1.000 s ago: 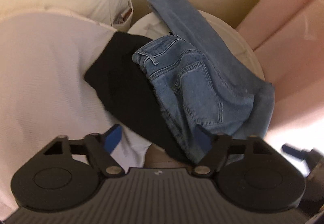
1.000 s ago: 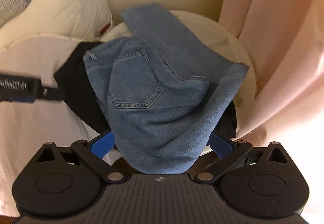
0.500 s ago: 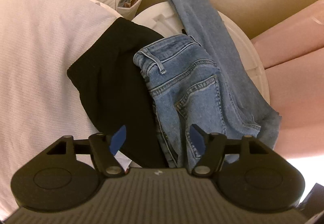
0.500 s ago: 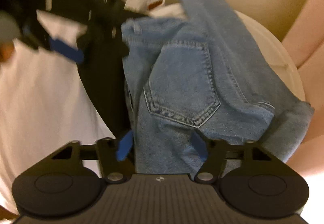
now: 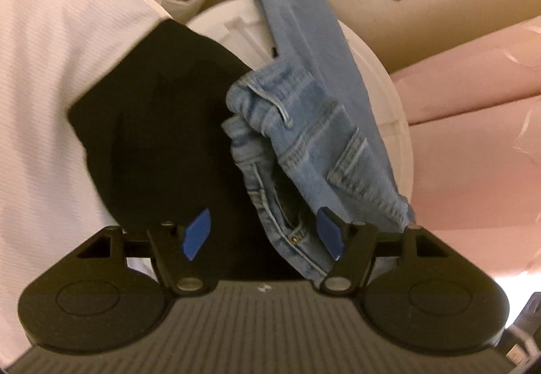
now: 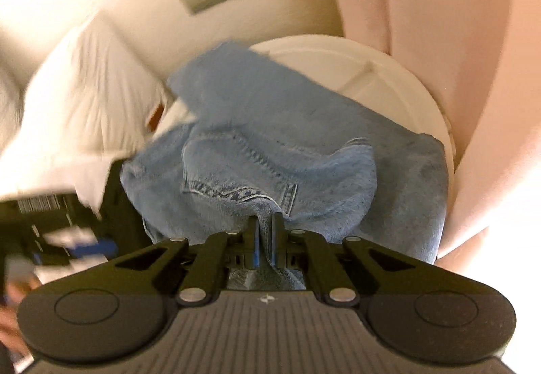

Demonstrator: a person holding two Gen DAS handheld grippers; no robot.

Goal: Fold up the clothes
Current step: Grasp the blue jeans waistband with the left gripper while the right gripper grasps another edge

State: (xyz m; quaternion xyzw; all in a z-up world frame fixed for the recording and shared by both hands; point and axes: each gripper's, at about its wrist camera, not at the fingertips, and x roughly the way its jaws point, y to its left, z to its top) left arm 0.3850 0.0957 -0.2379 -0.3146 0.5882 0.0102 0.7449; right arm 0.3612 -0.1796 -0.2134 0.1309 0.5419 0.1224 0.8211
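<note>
**Right tongs pinching denim, left tongs spread over the pile**

You are holding the right gripper with its two blue-padded fingers drawn together on a fold of the jeans; the cloth is bunching up into a small peak right where the pads are meeting. Ahead of those tongs the denim is lying in soft, rumpled humps, a stitched back pocket facing up just beyond the tips, its double seam showing clearly. Farther out and to the right, the jeans are draping over a smooth white round table with moulded ribs.

You are keeping the left gripper spread wide, its blue pads standing well apart with nothing between them. Between and just past those fingers the waistband end of the jeans is hanging in a crumpled curl, belt loop and a brass rivet visible, one flat leg stretching away over the round table. To the left of the denim a matte black garment is lying beneath it, shapeless and featureless. Farther left, a white ribbed bedcover is running off the edge.

A creased white pillow is sitting ahead-left of the right tongs, blurred. Pale pink curtain folds are hanging to the right.
</note>
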